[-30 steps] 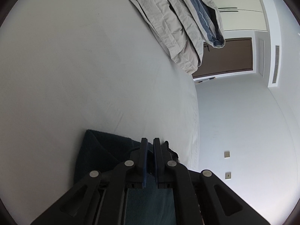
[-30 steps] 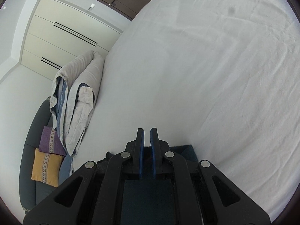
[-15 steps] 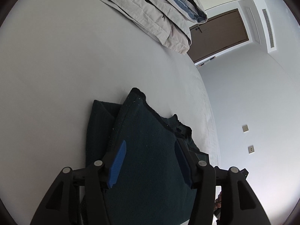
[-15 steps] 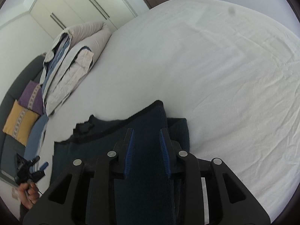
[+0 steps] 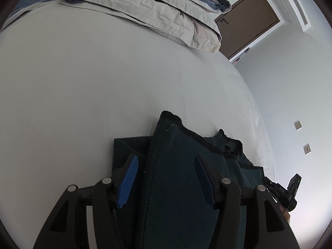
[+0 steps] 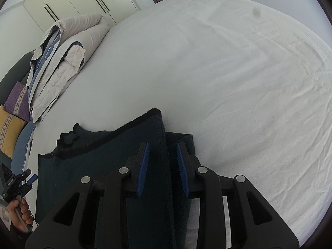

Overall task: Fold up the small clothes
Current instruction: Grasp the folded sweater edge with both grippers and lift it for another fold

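Item: dark green garment (image 5: 178, 178), a small knit piece with black edging, lying on the bed (image 5: 83, 83) near its foot edge, partly folded, one flap doubled over the rest.
Left claw (image 5: 166, 178): spread wide, blue pads clear of the cloth on both sides; jaws have just been opening. The raised fold of the garment runs between them, not pinched.
Right claw (image 6: 162, 171): parted more narrowly, jaws likewise just opened; the folded edge lies between the pads, and no pinch shows.
Reason for hold: both claws stand over the same fold line at opposite ends, which reads as a fold just laid down and let go, so the cloth can settle flat.
Step judged: one fold done; a further fold or a smoothing pass probably remains.
Surroundings: rolled quilt (image 5: 157, 10), beige with blue lining, at the far edge of the bed; purple cushion (image 6: 16, 101) and yellow cushion (image 6: 8, 132) beyond that edge; brown door (image 5: 249, 20); white wardrobe (image 6: 68, 2).
Obstructions: none on the sheet around the garment; quilt well apart.
Risk: the upstanding flap corner may spring back open.
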`<state>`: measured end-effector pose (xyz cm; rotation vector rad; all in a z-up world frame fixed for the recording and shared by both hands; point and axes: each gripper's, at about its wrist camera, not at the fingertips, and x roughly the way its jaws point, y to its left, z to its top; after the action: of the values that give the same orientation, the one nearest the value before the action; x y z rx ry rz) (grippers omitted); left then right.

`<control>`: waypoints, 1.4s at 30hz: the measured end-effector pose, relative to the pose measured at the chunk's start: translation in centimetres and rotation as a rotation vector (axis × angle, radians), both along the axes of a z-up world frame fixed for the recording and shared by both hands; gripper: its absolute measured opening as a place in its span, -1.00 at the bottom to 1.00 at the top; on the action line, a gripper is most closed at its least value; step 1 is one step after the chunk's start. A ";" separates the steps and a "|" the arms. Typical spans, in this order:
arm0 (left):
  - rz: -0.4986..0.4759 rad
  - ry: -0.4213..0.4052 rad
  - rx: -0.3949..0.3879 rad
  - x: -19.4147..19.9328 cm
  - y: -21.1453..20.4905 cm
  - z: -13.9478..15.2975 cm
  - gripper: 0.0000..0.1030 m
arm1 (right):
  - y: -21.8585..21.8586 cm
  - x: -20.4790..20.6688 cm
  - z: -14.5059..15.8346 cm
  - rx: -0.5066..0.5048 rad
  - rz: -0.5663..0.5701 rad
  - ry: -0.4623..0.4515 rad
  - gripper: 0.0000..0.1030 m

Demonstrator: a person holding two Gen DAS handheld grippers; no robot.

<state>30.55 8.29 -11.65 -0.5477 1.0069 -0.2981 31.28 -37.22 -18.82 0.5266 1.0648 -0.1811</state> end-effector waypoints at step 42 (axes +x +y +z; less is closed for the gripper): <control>0.119 -0.068 0.073 1.5 0.8 -1.7 -0.87 | 1.5 3.6 -0.1 -0.290 0.015 0.034 -0.90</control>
<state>32.06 9.04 -13.31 -0.5258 0.9121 -0.1722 34.91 -35.77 -18.90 0.2546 1.0535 -0.3263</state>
